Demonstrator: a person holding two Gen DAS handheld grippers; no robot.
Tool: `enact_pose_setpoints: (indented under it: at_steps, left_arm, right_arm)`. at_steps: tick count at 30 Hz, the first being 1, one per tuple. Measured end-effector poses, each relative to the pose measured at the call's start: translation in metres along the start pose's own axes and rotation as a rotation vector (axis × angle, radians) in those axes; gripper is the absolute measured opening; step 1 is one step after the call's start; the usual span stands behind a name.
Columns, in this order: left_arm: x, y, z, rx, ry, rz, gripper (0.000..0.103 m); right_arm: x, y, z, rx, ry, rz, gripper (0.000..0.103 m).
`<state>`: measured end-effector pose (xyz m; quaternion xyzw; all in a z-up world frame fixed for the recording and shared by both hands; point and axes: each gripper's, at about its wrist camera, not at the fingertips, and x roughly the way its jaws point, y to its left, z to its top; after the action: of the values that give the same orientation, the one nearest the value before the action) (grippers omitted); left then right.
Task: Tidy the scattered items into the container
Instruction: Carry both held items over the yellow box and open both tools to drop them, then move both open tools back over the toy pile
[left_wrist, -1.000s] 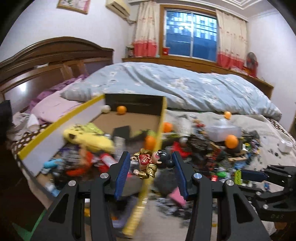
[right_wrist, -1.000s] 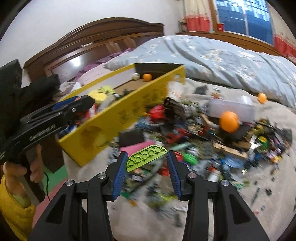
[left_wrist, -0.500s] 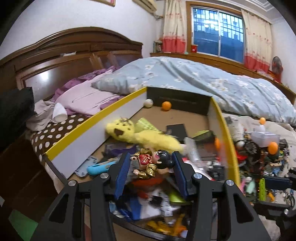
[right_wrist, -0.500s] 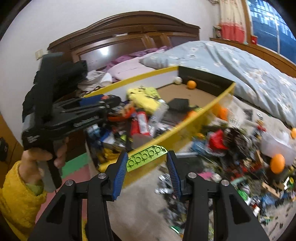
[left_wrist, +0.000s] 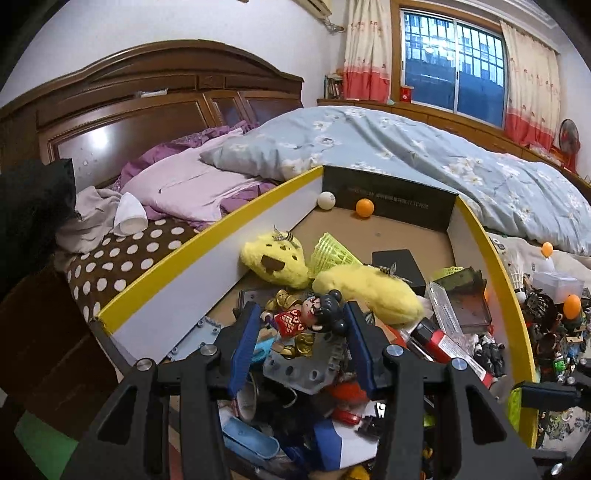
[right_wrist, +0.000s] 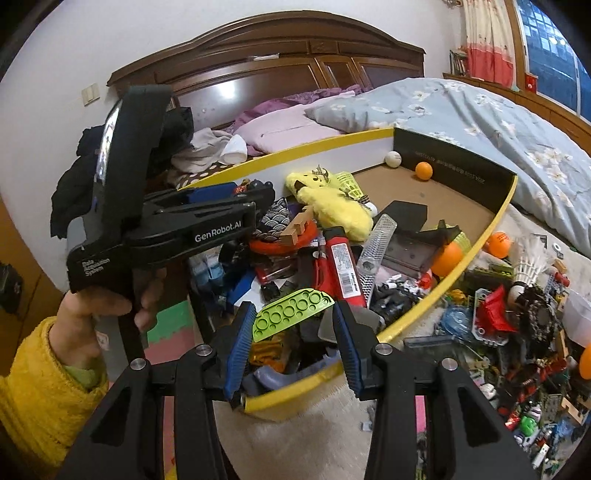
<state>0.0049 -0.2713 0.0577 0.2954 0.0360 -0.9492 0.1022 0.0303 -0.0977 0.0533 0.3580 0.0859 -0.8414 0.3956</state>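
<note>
"GenRobot.AI" on left gripper (right_wrist: 255, 192) body; other print illegible.

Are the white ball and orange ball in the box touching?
Apart. The left wrist view shows bare box floor between the white ball and the orange ball; the right wrist view shows the same gap.

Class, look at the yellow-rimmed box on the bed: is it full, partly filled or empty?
Partly filled. Toys pile up at the near end of the yellow-rimmed box, while bare brown floor shows at the far end around the orange ball.
</note>
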Motion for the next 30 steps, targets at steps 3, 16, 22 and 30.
enact_pose_setpoints:
  at_steps: [3, 16, 22, 30]
  left_arm:
    - [0.004, -0.002, 0.003, 0.018, 0.002, 0.001, 0.050]
    - [-0.008, -0.023, 0.007, 0.066, -0.008, 0.016, 0.071]
    - [-0.021, -0.035, 0.006, 0.064, -0.011, -0.008, 0.071]
    - [-0.039, -0.071, 0.000, 0.075, -0.009, -0.121, 0.071]
  right_arm:
    - [0.005, -0.001, 0.000, 0.014, 0.000, -0.016, 0.044]
    - [-0.014, -0.009, -0.006, 0.047, -0.039, -0.013, 0.045]
    - [-0.033, -0.017, -0.013, 0.082, -0.071, -0.017, 0.045]
    - [-0.069, -0.041, -0.041, 0.145, -0.089, -0.080, 0.045]
